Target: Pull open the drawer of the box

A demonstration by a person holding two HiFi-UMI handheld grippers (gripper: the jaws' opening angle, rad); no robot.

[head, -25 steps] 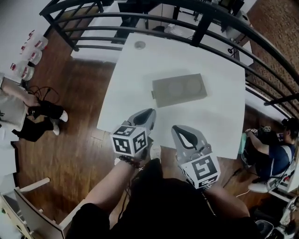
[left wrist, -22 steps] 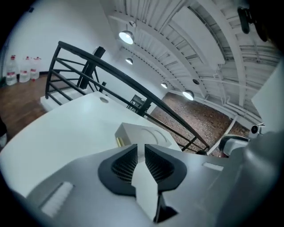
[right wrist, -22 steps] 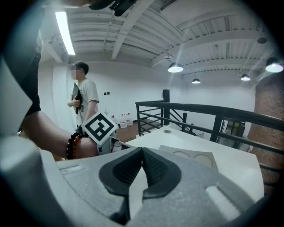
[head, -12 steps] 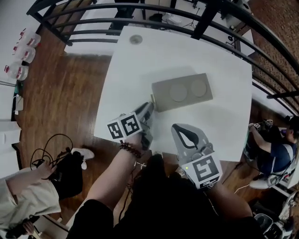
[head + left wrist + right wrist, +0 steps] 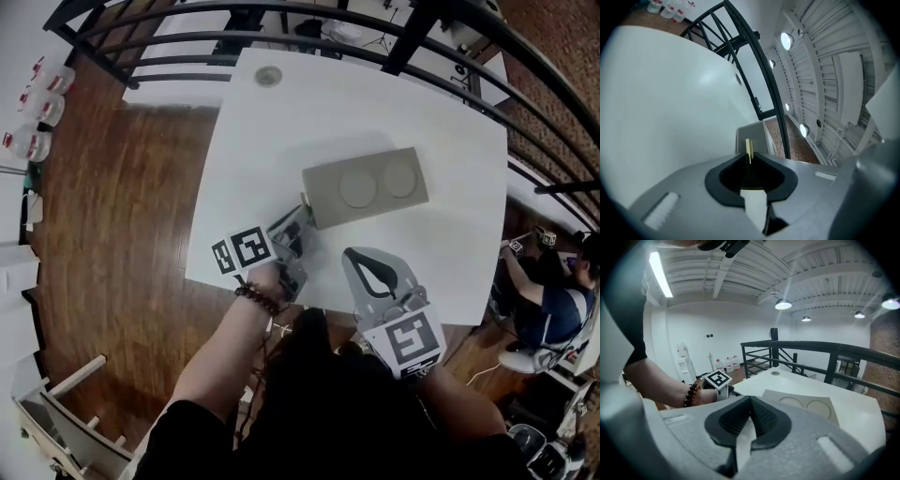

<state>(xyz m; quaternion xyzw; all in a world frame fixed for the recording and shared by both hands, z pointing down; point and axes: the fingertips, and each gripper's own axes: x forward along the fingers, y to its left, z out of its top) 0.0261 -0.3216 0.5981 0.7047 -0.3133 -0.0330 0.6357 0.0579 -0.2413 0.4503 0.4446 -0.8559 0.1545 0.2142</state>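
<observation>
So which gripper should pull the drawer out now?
Left. The left gripper is shut on the drawer tab at the end of the box. The right gripper hangs back, apart from the box, shut and empty.

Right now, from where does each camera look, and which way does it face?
Head view: on the person's head, looking steeply down at the table and grey box; both forearms, left gripper and right gripper show.
Left gripper view: on the left gripper, facing the box's end; its jaws, shut on the pull tab, show.
Right gripper view: on the right gripper, facing across the table to the box; its shut, empty jaws and the left hand show.
Shared: all three see the box.
</observation>
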